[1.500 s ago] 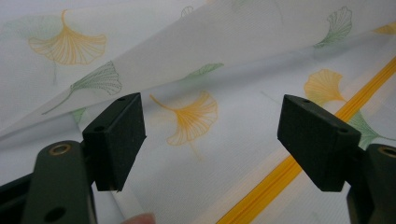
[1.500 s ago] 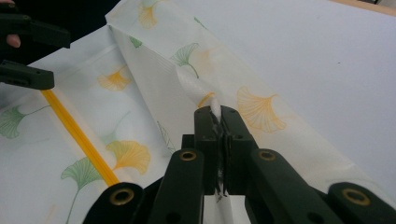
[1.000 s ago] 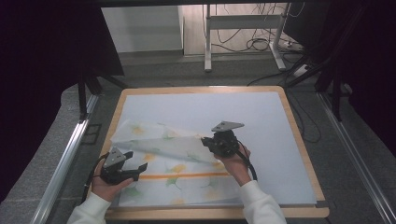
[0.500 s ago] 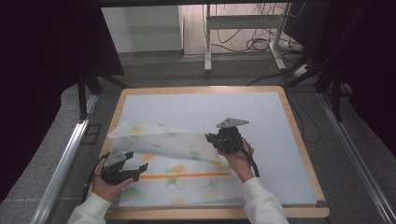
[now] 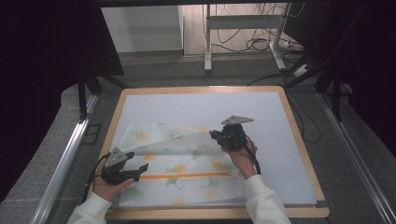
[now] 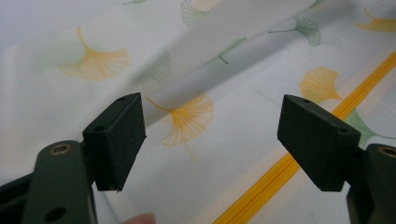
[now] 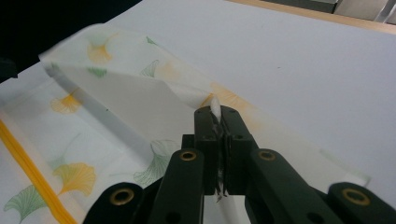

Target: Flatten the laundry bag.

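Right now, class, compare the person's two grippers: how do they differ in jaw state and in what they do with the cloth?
The left gripper has its jaws wide apart, hovering over the cloth and gripping nothing; the right gripper is shut on a pinched fold. The left sits near the cloth's front left edge; the right lifts a flap farther back. Both have black jaws.

Pale grey mat [image 5: 261, 112] sits on a light wooden tabletop [image 5: 299, 140] (wood edge peeks out all round). Beyond it there's a white metal stand [image 5: 243, 28] with tangled black cables [image 5: 259, 44] on the floor. Grey speckled floor [image 5: 355, 158], silver rails [image 5: 65, 163] either side, dark curtains [image 5: 42, 70].
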Available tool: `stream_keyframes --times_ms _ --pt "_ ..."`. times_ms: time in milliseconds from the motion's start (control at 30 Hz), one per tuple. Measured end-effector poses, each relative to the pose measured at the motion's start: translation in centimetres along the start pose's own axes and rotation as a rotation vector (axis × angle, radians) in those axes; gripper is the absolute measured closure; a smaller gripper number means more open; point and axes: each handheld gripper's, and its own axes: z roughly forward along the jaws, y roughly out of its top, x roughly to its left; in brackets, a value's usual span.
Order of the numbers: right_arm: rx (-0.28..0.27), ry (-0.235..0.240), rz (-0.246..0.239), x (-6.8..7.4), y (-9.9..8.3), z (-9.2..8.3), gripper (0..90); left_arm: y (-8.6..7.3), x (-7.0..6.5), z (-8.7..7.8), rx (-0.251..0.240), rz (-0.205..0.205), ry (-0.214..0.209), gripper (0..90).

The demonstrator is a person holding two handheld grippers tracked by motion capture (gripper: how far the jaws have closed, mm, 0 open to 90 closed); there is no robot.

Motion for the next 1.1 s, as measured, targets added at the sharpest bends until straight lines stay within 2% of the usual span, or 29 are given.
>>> stream_keyframes --times_ms 500,700,900,1100 --pt "0.002 -0.018 0.035 -1.2 0.0 0.7 85.8 0.0 0.0 0.1 0.005 0.004 0.0 23.2" --pt "-0.001 -0.02 0.033 -1.7 0.8 1.0 85.8 -0.1 -0.1 0.2 0.009 0.007 -0.003 23.2" --pt "0.013 -0.032 0.064 -2.9 1.7 2.7 85.9 -0.1 -0.3 0.0 0.01 0.023 -0.018 23.2" --pt "0.045 -0.063 0.067 -3.5 3.1 4.4 85.9 -0.2 -0.3 0.0 0.009 0.027 -0.035 23.2"
